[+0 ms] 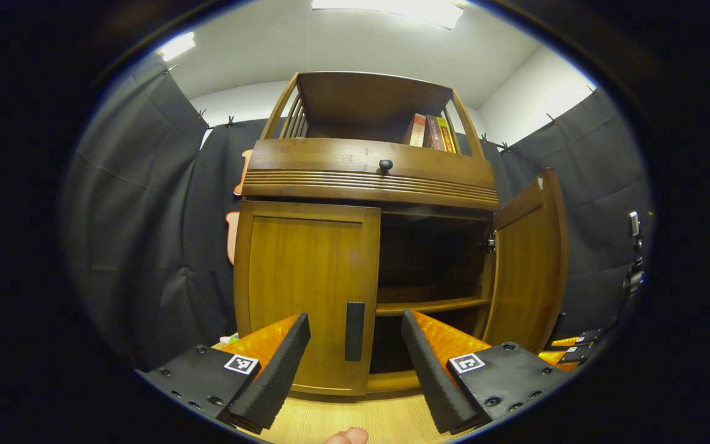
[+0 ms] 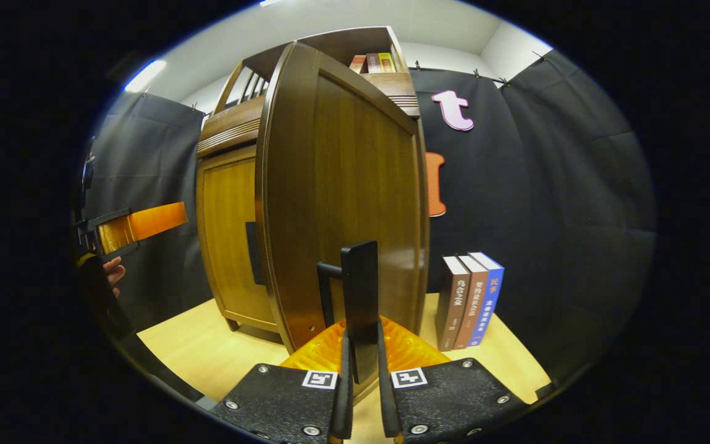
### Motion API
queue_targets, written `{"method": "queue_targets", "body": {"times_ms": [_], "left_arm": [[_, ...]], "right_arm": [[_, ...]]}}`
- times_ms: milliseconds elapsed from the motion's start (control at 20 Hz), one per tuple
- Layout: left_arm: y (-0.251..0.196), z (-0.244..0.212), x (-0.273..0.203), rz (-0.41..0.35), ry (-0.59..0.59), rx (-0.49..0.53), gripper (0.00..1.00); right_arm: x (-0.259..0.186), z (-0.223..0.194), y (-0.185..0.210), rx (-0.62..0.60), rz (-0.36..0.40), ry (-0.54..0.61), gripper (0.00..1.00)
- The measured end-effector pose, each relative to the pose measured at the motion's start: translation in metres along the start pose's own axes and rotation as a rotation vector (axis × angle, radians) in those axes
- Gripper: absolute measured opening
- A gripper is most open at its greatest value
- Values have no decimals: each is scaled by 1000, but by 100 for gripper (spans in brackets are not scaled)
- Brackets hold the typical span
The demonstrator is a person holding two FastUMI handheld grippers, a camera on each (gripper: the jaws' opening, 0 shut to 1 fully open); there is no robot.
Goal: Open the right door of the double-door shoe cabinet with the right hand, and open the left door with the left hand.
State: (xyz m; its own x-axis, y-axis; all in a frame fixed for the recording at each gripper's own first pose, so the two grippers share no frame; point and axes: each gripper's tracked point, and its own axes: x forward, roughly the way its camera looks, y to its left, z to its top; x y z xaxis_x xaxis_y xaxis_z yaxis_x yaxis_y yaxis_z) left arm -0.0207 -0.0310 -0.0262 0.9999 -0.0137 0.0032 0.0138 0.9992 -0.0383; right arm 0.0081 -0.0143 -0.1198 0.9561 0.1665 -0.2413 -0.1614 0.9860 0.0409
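Observation:
A wooden double-door shoe cabinet stands ahead in the left gripper view. Its left door is closed, and the black handle on it lies between and just beyond the fingers of my open left gripper. The right door is swung open, showing a dark inside with a shelf. In the right gripper view that open right door is close in front, and my right gripper is shut on its black handle. The left gripper appears at the far left there.
Three books stand upright on the light wooden floor to the right of the open door. More books sit on the cabinet's top shelf above a drawer with a dark knob. Black cloth walls surround the cabinet.

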Motion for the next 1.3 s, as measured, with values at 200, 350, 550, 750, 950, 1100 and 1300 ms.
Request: {"method": "queue_targets", "body": {"times_ms": [200, 350, 550, 750, 950, 1100, 1300], "left_arm": [[-3, 2, 0, 4, -13, 12, 94], [-6, 2, -2, 3, -19, 18, 97], [-6, 2, -2, 6, -21, 13, 95], [-1, 5, -5, 21, -27, 24, 95], [6, 12, -9, 37, -37, 19, 97], [9, 11, -11, 45, -41, 25, 96], [6, 1, -11, 51, -27, 5, 95]], "right_arm": [[-10, -2, -49, -21, -98, 8, 11], [-14, 1, -74, -9, -103, 1, 14], [-14, 1, -102, 28, -35, -15, 2], [-16, 5, -117, 13, 44, -49, 0], [-11, 4, -130, 45, 100, -67, 2], [-12, 4, -127, 35, 137, -70, 5], [-29, 2, -129, 44, 137, -66, 6]]}}
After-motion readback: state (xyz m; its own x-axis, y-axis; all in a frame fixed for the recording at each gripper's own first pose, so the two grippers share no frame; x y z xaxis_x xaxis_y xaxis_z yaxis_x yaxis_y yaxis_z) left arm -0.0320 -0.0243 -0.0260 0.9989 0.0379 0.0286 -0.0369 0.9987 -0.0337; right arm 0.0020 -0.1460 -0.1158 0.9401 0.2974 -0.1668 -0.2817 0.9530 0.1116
